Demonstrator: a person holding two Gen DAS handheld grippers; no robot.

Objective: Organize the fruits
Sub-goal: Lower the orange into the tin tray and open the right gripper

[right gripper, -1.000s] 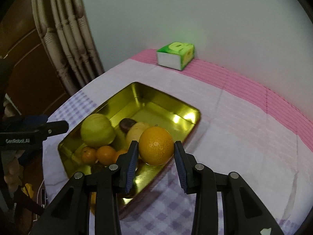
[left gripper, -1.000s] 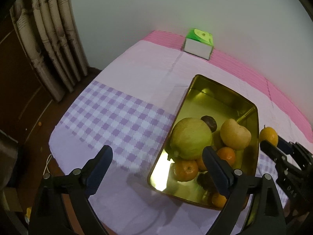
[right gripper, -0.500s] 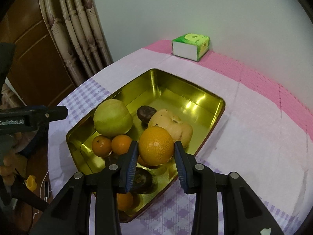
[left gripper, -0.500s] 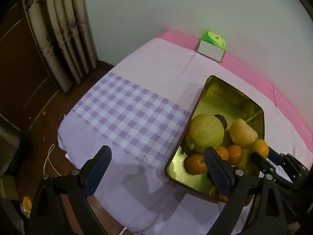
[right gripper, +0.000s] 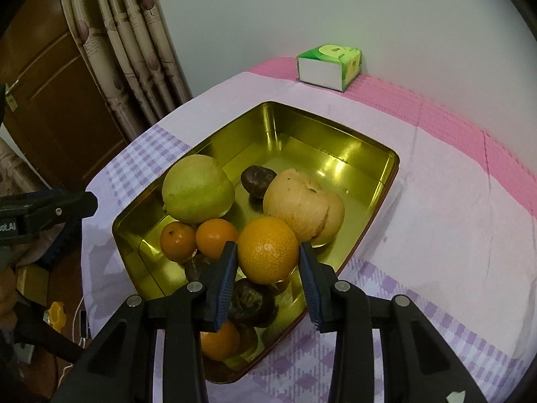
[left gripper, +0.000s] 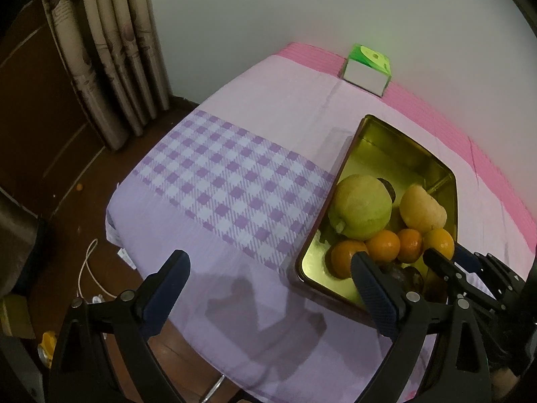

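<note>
A checked cloth (left gripper: pixel 235 184) covers the table by the curtain, and nearest me the right gripper (right gripper: pixel 268 262) has its jaws clamped on an orange (right gripper: pixel 268 250), held just above the gold tin (right gripper: pixel 335 154), presumably to set it among the fruit there. The left gripper (left gripper: pixel 268 288) hangs over bare cloth beside the tin, jaws wide apart and empty, likely kept clear; farther back stands a green box (right gripper: pixel 330 65).

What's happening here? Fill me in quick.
A person is sorting fruit with a hand-held gripper in each hand. The right hand-held gripper is shut on an orange, held over the gold tin tray, which already holds a large green fruit, a pale yellow fruit, small oranges and dark fruits. The left hand-held gripper is open and empty, over the tablecloth beside the tray.
</note>
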